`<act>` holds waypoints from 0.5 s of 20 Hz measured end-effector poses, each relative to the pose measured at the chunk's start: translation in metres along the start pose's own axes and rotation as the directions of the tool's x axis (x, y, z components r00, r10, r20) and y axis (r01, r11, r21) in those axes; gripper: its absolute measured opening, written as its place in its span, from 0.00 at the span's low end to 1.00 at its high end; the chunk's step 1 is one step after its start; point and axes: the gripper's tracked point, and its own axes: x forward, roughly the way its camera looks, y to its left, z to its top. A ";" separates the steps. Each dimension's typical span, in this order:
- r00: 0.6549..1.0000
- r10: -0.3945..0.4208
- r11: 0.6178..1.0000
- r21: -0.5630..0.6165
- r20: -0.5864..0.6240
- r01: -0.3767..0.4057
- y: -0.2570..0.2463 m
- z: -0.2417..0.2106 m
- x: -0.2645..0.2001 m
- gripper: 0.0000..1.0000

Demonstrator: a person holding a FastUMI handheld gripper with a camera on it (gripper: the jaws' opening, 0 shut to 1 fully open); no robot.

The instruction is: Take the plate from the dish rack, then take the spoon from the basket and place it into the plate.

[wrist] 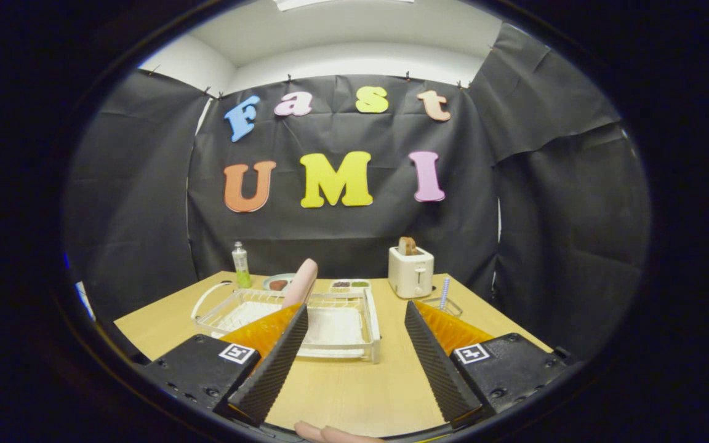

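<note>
Evidently the gripper [354,344] was held wide open and empty above the near part of the table [354,387], its two ridged fingers [274,363] spread well apart, most likely because nothing had yet been picked and the way to the dish rack [330,326] needed to be kept in sight. The white wire rack sat just beyond the fingertips, a little toward the left finger, and the pink plate [300,283] stood on edge in it, tilted, which would leave its rim free for a pinch from above. Its lower part was hidden behind the left finger's orange side. Beyond the right finger a small wire basket [440,306] held a striped handle [444,292], probably the spoon, though its bowl could not be made out. Farther back stood a toaster [411,272] with a slice in it, a green bottle [242,264], and two small dishes whose contents were too small to tell. Fingertips of a hand [330,434] were cut off at the near edge.
</note>
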 end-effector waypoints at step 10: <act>0.988 0.030 0.998 -0.049 -0.154 -0.038 0.035 0.058 0.105 1.00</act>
